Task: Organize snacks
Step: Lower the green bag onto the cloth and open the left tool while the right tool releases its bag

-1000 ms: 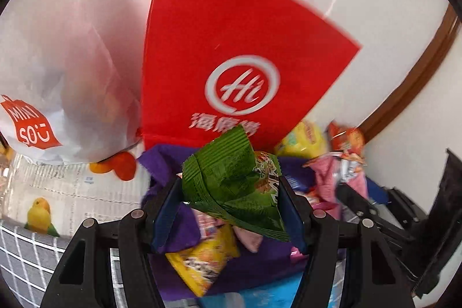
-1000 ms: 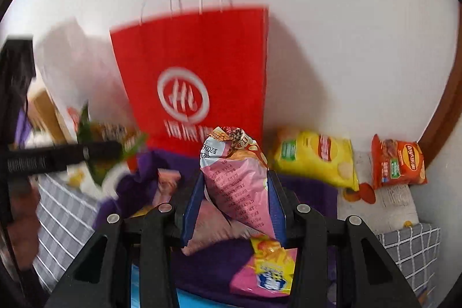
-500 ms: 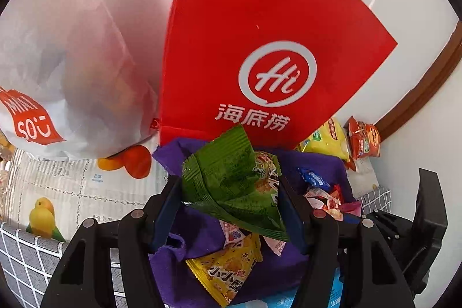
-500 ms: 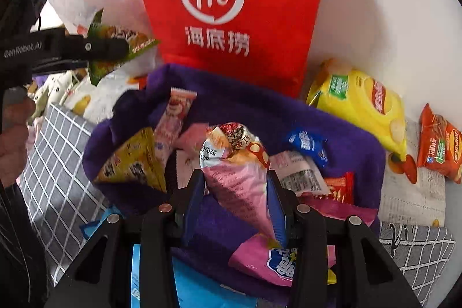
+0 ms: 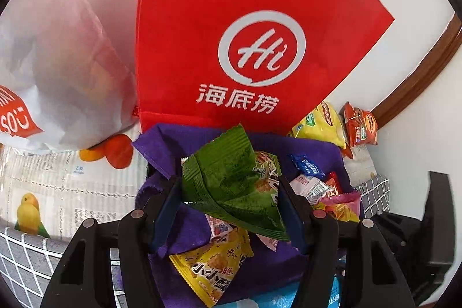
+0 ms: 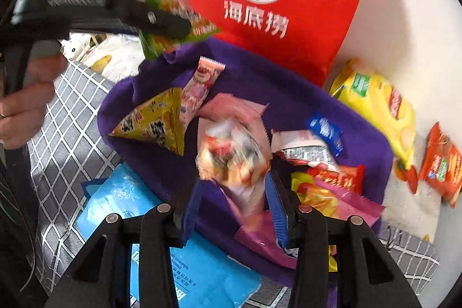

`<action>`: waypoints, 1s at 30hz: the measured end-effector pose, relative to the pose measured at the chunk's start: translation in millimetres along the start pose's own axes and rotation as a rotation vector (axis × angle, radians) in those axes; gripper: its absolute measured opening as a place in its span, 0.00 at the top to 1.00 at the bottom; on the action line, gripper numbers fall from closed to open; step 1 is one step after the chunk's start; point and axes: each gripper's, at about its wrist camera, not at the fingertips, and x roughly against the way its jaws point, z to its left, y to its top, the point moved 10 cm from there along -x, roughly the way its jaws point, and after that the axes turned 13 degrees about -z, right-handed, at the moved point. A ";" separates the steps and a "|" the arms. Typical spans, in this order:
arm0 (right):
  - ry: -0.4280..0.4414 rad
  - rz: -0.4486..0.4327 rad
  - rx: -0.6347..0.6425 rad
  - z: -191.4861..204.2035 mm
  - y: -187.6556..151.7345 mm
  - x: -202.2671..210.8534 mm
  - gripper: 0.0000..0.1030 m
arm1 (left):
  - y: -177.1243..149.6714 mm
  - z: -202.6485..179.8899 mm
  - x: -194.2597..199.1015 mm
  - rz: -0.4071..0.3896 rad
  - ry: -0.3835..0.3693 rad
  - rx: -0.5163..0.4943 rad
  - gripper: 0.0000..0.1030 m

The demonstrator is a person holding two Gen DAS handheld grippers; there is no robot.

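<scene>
My left gripper [image 5: 231, 192] is shut on a green snack packet [image 5: 231, 184] and holds it above the purple cloth bag [image 5: 161, 146] full of snacks. In the right wrist view the same gripper [image 6: 173, 28] shows at upper left with the green packet [image 6: 179, 39]. My right gripper [image 6: 235, 192] is over the purple bag [image 6: 288, 88]. A blurred pink snack packet [image 6: 234, 155] sits between its fingers, which stand wider apart than before; the grip is unclear. Several packets lie in the bag, among them a yellow one [image 6: 156, 120].
A red paper bag [image 5: 260, 33] stands against the wall behind the purple bag. A white plastic bag [image 5: 57, 62] is to its left. A yellow chip bag [image 6: 375, 106] and an orange packet [image 6: 441, 163] lie at right. A blue pack [image 6: 173, 250] lies on the grey checked cloth [image 6: 63, 134].
My right gripper tilted down over the purple bag and its fingers spread; the pink packet now looks blurred, in motion. My left gripper came forward over the bag with the green packet.
</scene>
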 end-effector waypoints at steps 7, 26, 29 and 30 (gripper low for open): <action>-0.093 -0.097 -0.052 -25.7 20.9 26.9 0.51 | -16.6 -1.8 -17.9 0.056 0.016 0.000 0.39; -0.158 -0.220 -0.271 -67.9 42.0 58.4 0.51 | -58.5 -18.6 -49.9 0.208 0.016 -0.032 0.38; -0.157 -0.222 -0.255 -64.8 42.1 58.0 0.51 | -55.8 -20.9 -46.5 0.208 0.002 -0.017 0.36; -0.156 -0.222 -0.252 -63.6 41.8 58.0 0.51 | -54.5 -20.7 -45.2 0.205 0.003 -0.017 0.35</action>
